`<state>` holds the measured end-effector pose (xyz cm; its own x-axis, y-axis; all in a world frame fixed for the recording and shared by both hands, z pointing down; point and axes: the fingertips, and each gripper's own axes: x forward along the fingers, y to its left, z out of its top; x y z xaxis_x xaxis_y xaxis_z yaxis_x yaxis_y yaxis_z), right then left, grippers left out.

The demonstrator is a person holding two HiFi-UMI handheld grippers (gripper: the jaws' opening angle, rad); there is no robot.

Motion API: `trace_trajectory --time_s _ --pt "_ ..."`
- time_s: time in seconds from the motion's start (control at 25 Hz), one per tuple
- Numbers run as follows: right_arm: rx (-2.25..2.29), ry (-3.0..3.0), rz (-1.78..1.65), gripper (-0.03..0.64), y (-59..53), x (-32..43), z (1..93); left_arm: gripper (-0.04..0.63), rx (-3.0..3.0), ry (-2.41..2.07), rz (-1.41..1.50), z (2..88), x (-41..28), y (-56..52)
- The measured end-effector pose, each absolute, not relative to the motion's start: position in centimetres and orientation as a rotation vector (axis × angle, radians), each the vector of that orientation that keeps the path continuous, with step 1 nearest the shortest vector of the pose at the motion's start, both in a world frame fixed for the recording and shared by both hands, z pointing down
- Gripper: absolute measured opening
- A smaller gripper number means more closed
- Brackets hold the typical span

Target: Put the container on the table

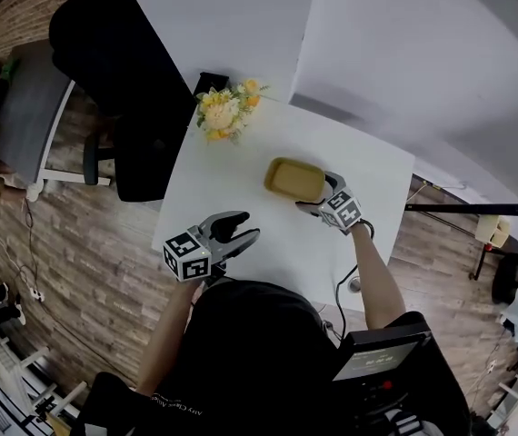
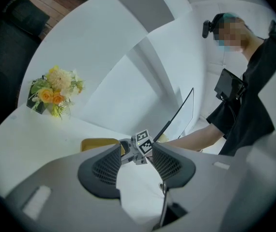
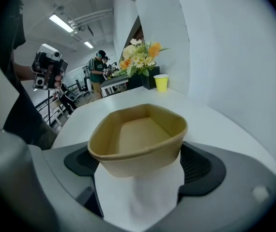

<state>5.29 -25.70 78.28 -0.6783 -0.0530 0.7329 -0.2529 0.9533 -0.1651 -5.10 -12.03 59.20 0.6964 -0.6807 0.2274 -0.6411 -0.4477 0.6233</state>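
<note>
The right gripper has its 2 jaws closed on the outer walls of the tan container at its near end, holding it low over the middle of the white table, though whether its base touches I cannot tell. The left gripper hovers by the table's near edge, jaws apart with nothing between them. The container is empty and looks like thin pressed paper, so I judge it light, slightly flexible and easy to crush, best pinched gently across 1 short end as here; a small yellow cup stands by the flowers, its contents unseen.
</note>
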Motion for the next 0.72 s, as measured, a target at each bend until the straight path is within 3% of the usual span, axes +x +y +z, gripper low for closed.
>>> trace_trajectory --time_s 0.72 --pt "0.215 -2.161 0.229 0.539 -25.7 7.0 80.0 0.178 2.206 -0.909 -0.054 60.1 -4.2 -13.1"
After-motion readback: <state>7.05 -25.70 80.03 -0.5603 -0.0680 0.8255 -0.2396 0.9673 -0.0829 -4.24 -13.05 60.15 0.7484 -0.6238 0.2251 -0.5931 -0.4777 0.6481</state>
